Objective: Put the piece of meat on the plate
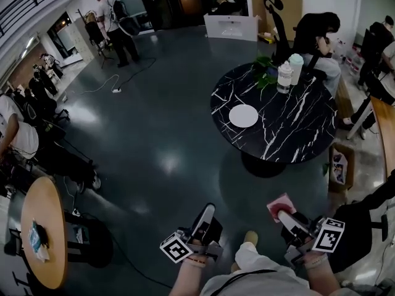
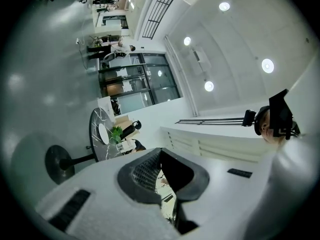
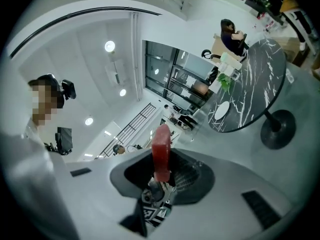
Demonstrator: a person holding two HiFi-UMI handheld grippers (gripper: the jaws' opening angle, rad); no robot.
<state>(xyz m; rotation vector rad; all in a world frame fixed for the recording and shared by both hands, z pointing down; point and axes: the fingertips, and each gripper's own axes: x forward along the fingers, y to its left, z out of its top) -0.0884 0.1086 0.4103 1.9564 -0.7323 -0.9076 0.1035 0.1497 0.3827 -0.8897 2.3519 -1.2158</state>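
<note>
Dark, glossy floor (image 1: 160, 134) fills most of the hall, with people at work along its edges. Up and to the right in the head view stands a round black table (image 1: 296, 134) veined in white, on a single foot. A seated person (image 1: 315, 39) leans in at its far side. A smaller round wooden table (image 1: 46, 227) sits at the lower left, well apart from it.

On the black table a green plant (image 1: 265, 73) and two lidded cups (image 1: 285, 78) stand near the far rim. The white plate (image 1: 243, 116) lies bare toward the near left part of the top.

Both grippers are low in the head view, close in front of the person and over the floor. The left gripper (image 1: 203, 224) has its jaws drawn together at the tips with nothing between them – its own view shows only a thin slit behind the pads.

The right gripper (image 1: 285, 216) is clamped on the meat (image 1: 281, 205), a flat red piece pinched between the pads. In the right gripper view the meat (image 3: 161, 151) juts out past the fingertips – well apart from the plate, which shows far off on the table beyond.
</note>
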